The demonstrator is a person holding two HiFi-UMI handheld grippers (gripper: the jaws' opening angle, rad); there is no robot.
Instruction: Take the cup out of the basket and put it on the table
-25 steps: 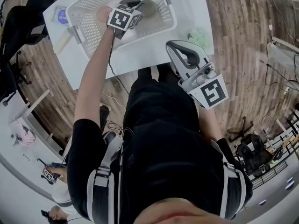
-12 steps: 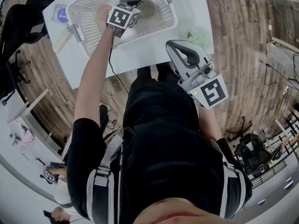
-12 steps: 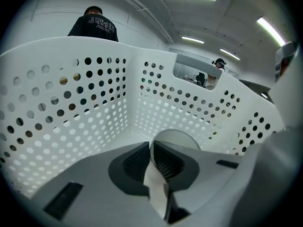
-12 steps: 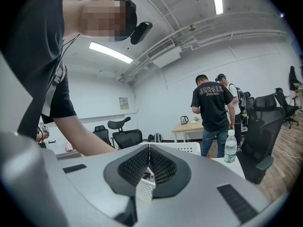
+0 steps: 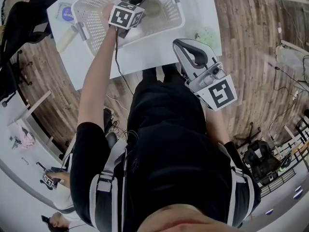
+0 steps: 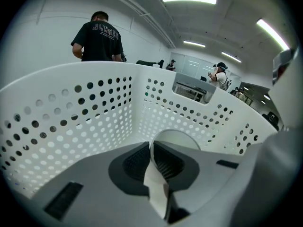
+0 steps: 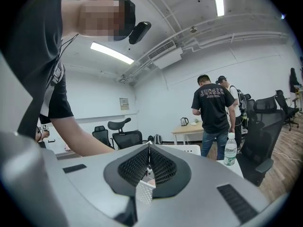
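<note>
A white perforated basket point(image 5: 89, 13) stands on the white table point(image 5: 195, 6). Inside it is a pale grey-green cup point(image 5: 153, 6). My left gripper point(image 5: 143, 6) reaches down into the basket and is shut on the cup. In the left gripper view the cup's point(image 6: 182, 137) thin wall is pinched between the pads of the left gripper point(image 6: 152, 149), with basket walls point(image 6: 80, 110) all around. My right gripper point(image 5: 177, 46) hovers at the table's near edge, right of the basket, shut with nothing in it; the right gripper view shows its jaws point(image 7: 149, 150) pressed together.
A green crumpled object point(image 5: 206, 35) lies on the table right of the basket. A blue-lidded item point(image 5: 67, 13) and a cream cylinder point(image 5: 65, 40) lie to its left. A water bottle point(image 7: 230, 150), office chairs and standing people are beyond.
</note>
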